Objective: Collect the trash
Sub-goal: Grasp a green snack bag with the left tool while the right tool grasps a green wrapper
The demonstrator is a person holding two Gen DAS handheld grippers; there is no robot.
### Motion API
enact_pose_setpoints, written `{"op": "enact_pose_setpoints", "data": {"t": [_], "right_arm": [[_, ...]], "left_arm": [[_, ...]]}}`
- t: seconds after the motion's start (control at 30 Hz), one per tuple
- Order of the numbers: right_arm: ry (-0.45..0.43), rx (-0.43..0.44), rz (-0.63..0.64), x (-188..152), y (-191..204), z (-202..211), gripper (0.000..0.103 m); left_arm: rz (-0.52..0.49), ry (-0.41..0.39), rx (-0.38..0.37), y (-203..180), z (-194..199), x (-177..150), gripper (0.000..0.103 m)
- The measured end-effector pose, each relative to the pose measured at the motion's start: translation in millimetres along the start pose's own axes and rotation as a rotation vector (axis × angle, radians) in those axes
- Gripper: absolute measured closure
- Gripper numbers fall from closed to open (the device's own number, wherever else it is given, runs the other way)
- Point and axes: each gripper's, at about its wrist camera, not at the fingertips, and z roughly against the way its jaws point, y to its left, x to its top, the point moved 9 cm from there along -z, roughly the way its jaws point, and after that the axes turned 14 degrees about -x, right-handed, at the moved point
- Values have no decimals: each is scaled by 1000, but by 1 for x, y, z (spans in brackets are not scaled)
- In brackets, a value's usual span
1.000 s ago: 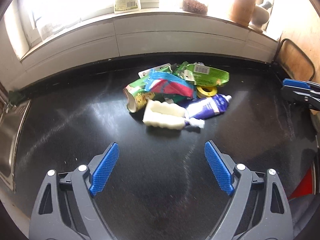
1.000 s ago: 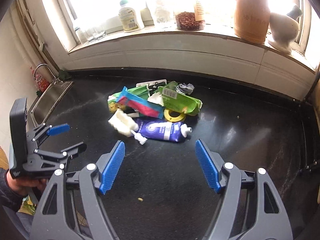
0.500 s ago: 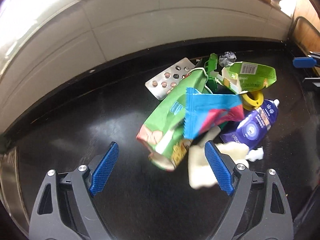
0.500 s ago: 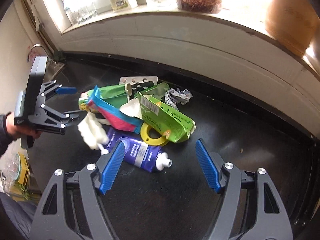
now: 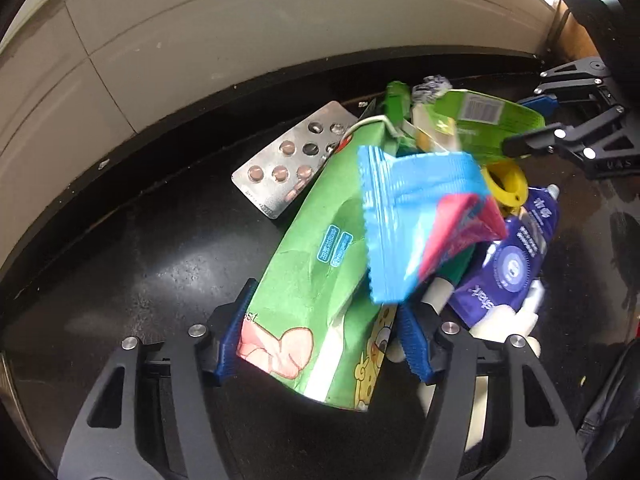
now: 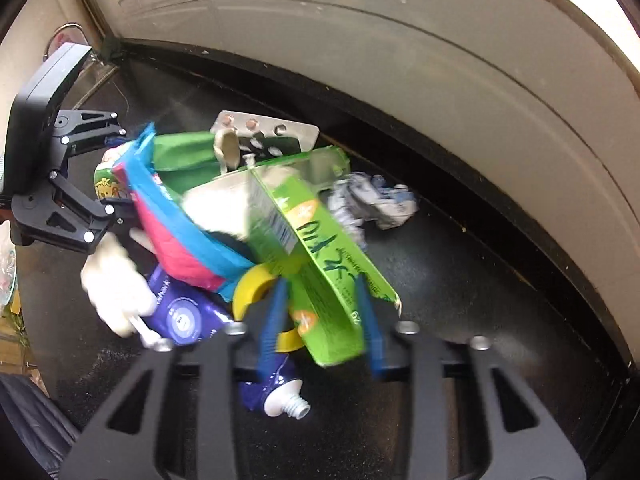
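A pile of trash lies on the black counter (image 5: 160, 264). My left gripper (image 5: 320, 340) is shut on the end of a green carton (image 5: 316, 280), a pad on each side. A blue and red wrapper (image 5: 416, 216), a purple tube (image 5: 508, 272), a yellow ring (image 5: 504, 180) and a pill blister (image 5: 288, 160) lie around it. My right gripper (image 6: 324, 320) is shut on a light green box (image 6: 320, 264). The right wrist view also shows the wrapper (image 6: 176, 220), the tube (image 6: 192, 316), the ring (image 6: 256, 292) and a crumpled paper (image 6: 372, 204).
A white tiled wall (image 5: 240, 40) runs behind the counter, close to the pile. A white foam piece (image 6: 112, 280) lies at the pile's near left. A sink (image 6: 92, 80) is at the far left. The other gripper appears at each view's edge.
Both grippers moved forward and down into the pile and closed: the left onto the green carton, the right onto the light green box. Both were open and back before.
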Motion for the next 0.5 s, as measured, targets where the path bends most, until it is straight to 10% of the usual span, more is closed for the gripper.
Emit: {"op": "enact_pose_setpoints", "data": {"t": [0.5], "right_arm": [[-87, 14, -198, -37, 1, 102, 89]], "left_arm": [[231, -132, 171, -39, 107, -38, 45]]}}
